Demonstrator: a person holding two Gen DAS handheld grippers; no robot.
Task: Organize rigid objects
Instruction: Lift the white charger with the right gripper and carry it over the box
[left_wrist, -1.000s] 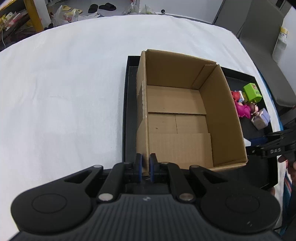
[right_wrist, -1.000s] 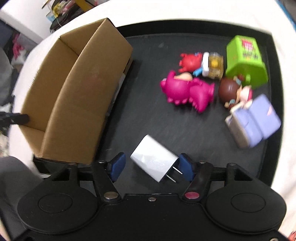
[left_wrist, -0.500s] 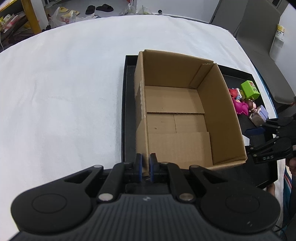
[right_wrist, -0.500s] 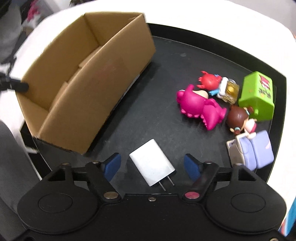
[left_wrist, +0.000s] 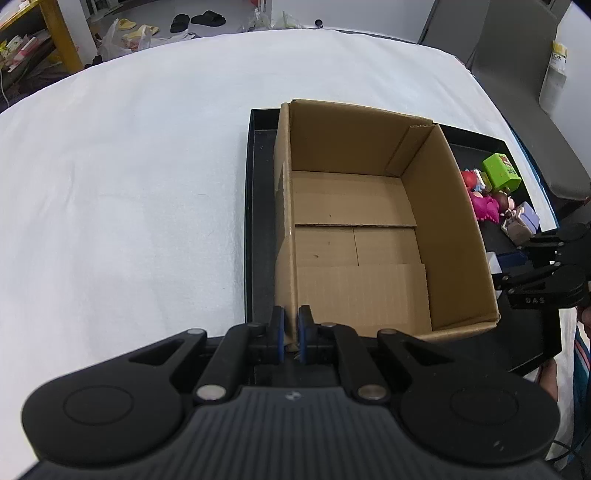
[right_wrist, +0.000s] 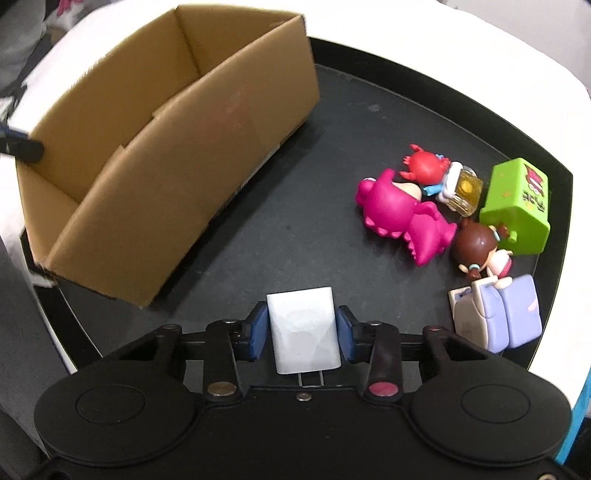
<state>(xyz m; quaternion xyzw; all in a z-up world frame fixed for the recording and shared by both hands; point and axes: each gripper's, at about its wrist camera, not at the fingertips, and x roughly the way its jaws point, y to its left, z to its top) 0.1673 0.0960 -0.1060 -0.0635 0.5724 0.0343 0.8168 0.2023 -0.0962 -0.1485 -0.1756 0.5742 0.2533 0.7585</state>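
The right gripper (right_wrist: 301, 328) has just closed on the white charger (right_wrist: 303, 330) (left gripper (left_wrist: 291, 332) pinching the cardboard box (left_wrist: 369, 236) wall) — black tray (right_wrist: 369, 92), white tablecloth (left_wrist: 129, 166).

Left wrist view: looking steeply down from above the near-left corner of the cardboard box (left_wrist: 354, 236), close to its rim, facing along the black tray (left_wrist: 258, 221) toward the far edge of the white table (left_wrist: 129, 166). Right wrist view: also steeply down, very near the tray's near edge, facing its right part with the toys (right_wrist: 461, 206). Shared by both – the box, the tray, the toys at the right edge.
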